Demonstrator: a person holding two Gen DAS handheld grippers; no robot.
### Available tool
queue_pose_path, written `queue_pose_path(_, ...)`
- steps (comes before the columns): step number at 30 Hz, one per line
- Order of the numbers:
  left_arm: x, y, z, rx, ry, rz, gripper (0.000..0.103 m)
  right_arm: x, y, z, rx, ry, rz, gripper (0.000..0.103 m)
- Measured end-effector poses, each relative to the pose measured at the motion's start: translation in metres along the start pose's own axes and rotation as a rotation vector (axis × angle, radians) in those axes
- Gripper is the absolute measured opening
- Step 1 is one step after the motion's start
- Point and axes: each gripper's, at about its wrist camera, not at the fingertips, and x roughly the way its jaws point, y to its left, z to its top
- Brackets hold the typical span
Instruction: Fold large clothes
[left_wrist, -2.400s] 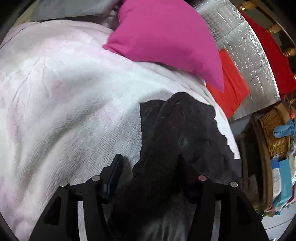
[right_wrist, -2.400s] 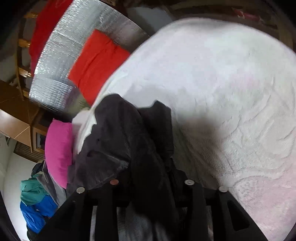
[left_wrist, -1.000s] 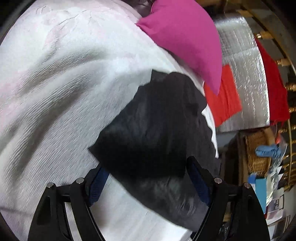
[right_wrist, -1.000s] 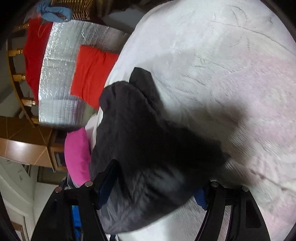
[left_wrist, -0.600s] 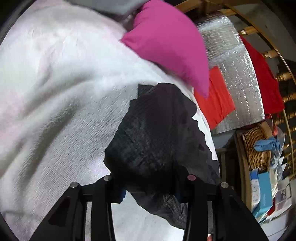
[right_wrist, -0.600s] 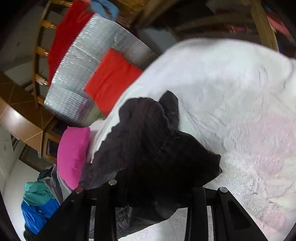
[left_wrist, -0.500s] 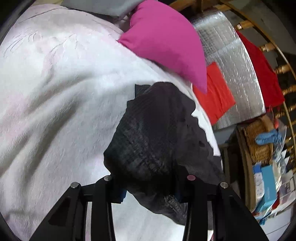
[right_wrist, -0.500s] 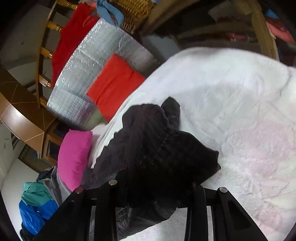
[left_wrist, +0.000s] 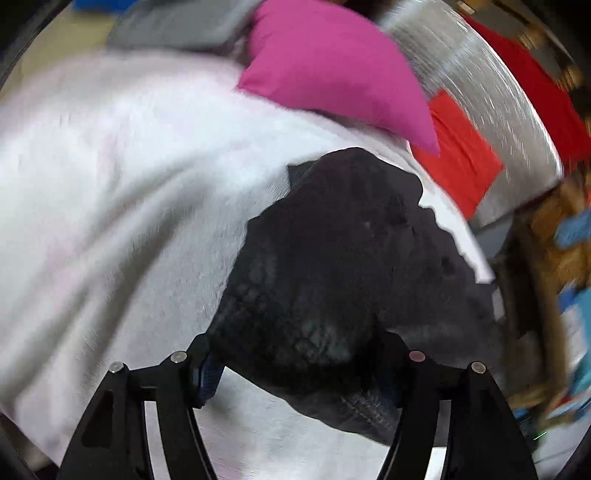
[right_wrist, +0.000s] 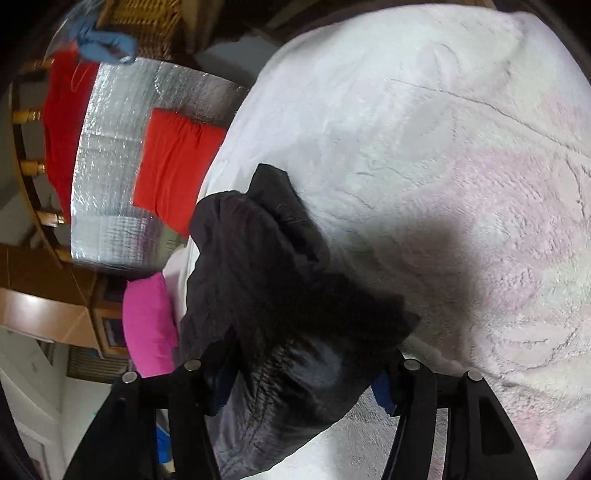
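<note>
A dark grey, almost black garment (left_wrist: 343, 251) lies bunched on the white fleecy blanket (left_wrist: 110, 192) near the bed's far edge. My left gripper (left_wrist: 299, 373) has its jaws part open, with a thick fold of the garment between them. In the right wrist view the same garment (right_wrist: 266, 280) fills the lower middle. My right gripper (right_wrist: 303, 384) also stands part open around a bundle of the cloth. The fingertips of both grippers are mostly hidden by fabric.
A magenta pillow (left_wrist: 332, 70) lies at the head of the bed. A red cushion (left_wrist: 458, 155) leans on a silver foil panel (left_wrist: 491, 99) beside the bed. A wicker basket (right_wrist: 147, 26) and wooden furniture (right_wrist: 44, 314) stand past the edge.
Both grippers shut on the garment about half a second ago and have now widened somewhat. The garment has been bunched up and shifted a little on the blanket. The left view is blurred with motion.
</note>
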Motion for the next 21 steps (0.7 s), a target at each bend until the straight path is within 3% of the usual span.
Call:
queue_pose_path(4, -0.008, -0.024, -0.012, 0.224, -0.098, 0.157, 0.072, 0.007, 0.010, -0.001, -0.097, -0.032, -0.055, 0.066)
queue_pose_path(6, -0.007, -0.030, -0.012, 0.266, -0.117, 0.182, 0.072, 0.002, 0.019, -0.007, -0.178, -0.066, -0.085, 0.048)
queue_pose_path(8, -0.007, -0.031, -0.013, 0.284, -0.126, 0.193, 0.072, -0.012, 0.037, -0.016, -0.276, -0.126, -0.098, 0.040)
queue_pose_path(12, -0.006, -0.032, -0.011, 0.290, -0.125, 0.191, 0.073, -0.029, 0.060, -0.030, -0.422, -0.208, -0.113, 0.039)
queue_pose_path(15, -0.006, -0.036, -0.013, 0.316, -0.132, 0.200, 0.074, -0.005, 0.039, -0.021, -0.347, -0.091, -0.208, 0.042)
queue_pose_path(21, 0.001, -0.042, -0.009, 0.347, -0.144, 0.219, 0.074, -0.010, 0.017, -0.003, -0.192, -0.021, -0.143, 0.065)
